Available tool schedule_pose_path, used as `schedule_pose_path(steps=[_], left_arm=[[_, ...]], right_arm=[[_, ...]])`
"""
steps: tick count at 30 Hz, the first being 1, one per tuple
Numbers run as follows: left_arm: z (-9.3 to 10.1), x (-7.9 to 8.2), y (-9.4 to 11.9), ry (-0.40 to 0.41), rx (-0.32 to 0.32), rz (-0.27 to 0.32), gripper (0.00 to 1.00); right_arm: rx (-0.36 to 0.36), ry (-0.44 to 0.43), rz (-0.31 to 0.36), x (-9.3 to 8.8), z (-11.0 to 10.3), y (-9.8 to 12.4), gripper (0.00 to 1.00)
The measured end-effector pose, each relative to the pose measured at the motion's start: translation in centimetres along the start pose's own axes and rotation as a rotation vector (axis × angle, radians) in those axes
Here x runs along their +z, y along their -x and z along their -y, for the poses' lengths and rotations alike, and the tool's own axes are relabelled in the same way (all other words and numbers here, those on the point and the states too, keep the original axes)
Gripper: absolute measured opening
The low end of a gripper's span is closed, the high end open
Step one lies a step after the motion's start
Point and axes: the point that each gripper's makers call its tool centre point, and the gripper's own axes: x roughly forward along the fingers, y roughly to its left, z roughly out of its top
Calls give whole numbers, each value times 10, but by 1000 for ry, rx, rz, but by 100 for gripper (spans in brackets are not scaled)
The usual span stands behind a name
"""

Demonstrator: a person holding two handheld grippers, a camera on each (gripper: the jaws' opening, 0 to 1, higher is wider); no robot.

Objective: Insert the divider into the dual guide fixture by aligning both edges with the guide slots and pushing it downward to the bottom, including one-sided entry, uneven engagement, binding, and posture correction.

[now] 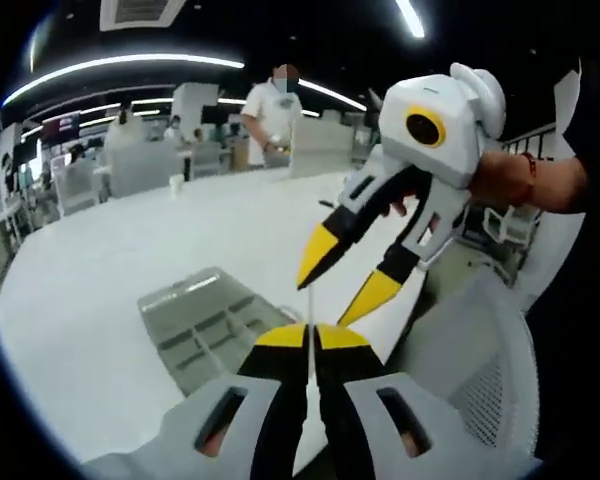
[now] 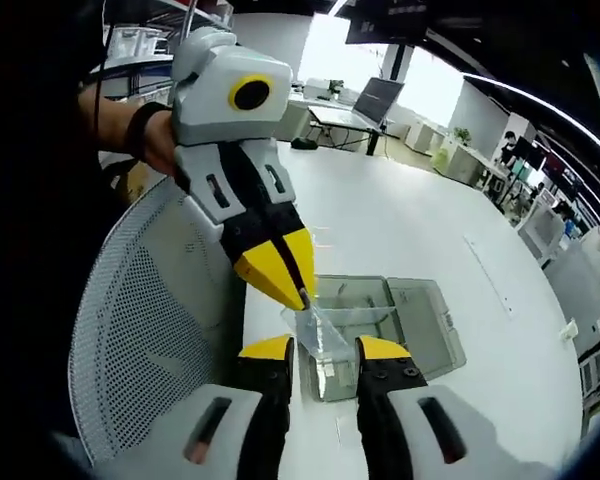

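Divider (image 2: 318, 335) — a clear sheet — hangs above the fixture (image 2: 380, 330) near the tabletop (image 2: 410, 230) edge, pinched in the closed left gripper (image 2: 298, 290); right gripper (image 2: 323, 348) jaws apart around it.

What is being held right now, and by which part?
The left hand-held gripper is shut on the clear divider, pinching its top edge above the fixture. The right hand-held gripper is open and holds nothing.
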Motion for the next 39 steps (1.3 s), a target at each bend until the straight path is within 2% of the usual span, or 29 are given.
schedule_pose_path(steps=[8, 14, 18, 25, 32, 36, 39], left_arm=[[4, -3, -2, -55, -35, -18, 0], [5, -3, -1, -99, -52, -20, 0], [6, 1, 0, -176, -58, 3, 0], [1, 0, 0, -170, -63, -2, 0], [-2, 1, -7, -127, -72, 13, 3], [-7, 3, -10, -98, -65, 32, 4], [-11, 3, -13, -73, -67, 41, 11]], right_arm=[[23, 39, -15, 3, 0, -5, 13], [56, 40, -26, 3, -1, -9, 4], [77, 69, -24, 4, -3, -10, 2], [113, 88, -39, 2, -6, -8, 0], [135, 104, -72, 0, -7, -5, 0], [128, 32, -87, 0, -2, -3, 0], [124, 27, -95, -1, 3, -3, 0]])
